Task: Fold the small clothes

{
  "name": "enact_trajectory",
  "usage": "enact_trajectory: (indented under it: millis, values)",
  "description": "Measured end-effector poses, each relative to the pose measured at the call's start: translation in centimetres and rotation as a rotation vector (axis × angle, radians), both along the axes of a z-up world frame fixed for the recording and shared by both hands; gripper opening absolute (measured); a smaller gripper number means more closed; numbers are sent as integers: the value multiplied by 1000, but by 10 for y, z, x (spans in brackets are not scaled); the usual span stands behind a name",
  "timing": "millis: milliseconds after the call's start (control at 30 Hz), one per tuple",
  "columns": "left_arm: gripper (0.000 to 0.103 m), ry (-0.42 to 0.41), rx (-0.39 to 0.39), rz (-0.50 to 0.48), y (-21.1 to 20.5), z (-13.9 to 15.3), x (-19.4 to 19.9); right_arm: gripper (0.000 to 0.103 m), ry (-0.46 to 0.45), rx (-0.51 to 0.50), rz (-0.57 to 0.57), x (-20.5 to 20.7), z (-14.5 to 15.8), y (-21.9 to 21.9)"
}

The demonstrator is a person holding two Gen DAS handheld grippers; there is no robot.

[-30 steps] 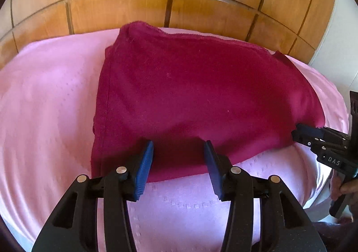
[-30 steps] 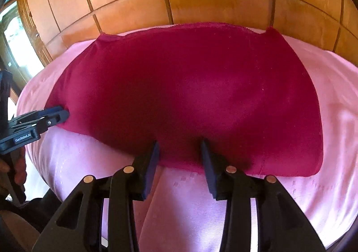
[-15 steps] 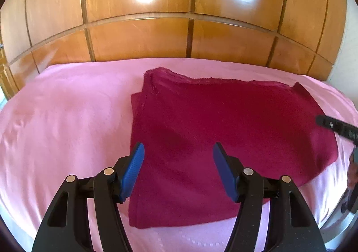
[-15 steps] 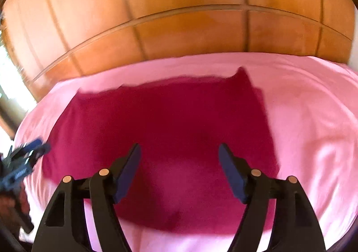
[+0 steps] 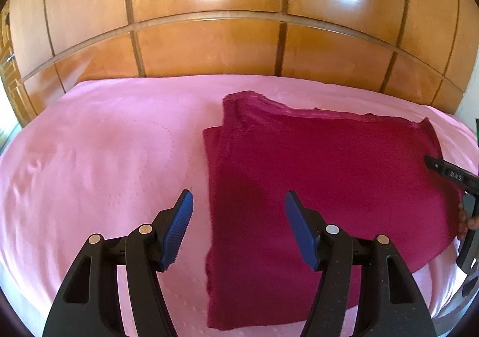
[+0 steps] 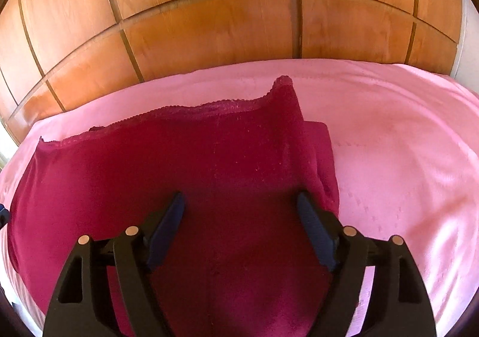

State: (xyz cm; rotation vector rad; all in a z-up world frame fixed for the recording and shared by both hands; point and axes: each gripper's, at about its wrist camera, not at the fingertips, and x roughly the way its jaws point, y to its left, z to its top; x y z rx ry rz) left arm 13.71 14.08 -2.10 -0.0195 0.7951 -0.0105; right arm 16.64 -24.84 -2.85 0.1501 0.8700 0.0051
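A dark red garment [image 5: 329, 172] lies folded flat on the pink bed sheet [image 5: 104, 157], its lace-trimmed edge [image 6: 209, 105] towards the far side. My left gripper [image 5: 238, 197] hovers open above the garment's left edge, with nothing between its blue pads. My right gripper [image 6: 239, 199] hangs over the garment's right part. Its jaws are opening and nothing is pinched between them. In the left wrist view one finger of the right gripper [image 5: 446, 172] and part of a hand [image 5: 470, 221] show at the right edge.
A glossy panelled wooden wall [image 5: 209, 46] rises directly behind the bed. The pink sheet [image 6: 404, 142] stretches to the right of the garment. A strip of white wall [image 6: 470, 46] shows at the far right, and the bed's near edge curves away at the bottom.
Both grippers have drawn back and up from the garment's near hem, and their jaws stand wider. The left view has swung left and the right view has swung right. The cloth lies still.
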Motion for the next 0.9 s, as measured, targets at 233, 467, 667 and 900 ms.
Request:
enact_trajectory:
  millis: [233, 467, 667, 900]
  values:
    - [63, 11, 12, 24, 16, -4, 11, 78, -10, -3, -1, -2, 1, 2]
    - [63, 29, 14, 18, 23, -11, 25, 78, -17, -8, -2, -2, 1, 3]
    - [58, 36, 1, 19, 25, -12, 37, 79, -21, -7, -3, -3, 0, 3]
    - [38, 42, 22, 18, 22, -17, 51, 80, -26, -13, -6, -3, -1, 4]
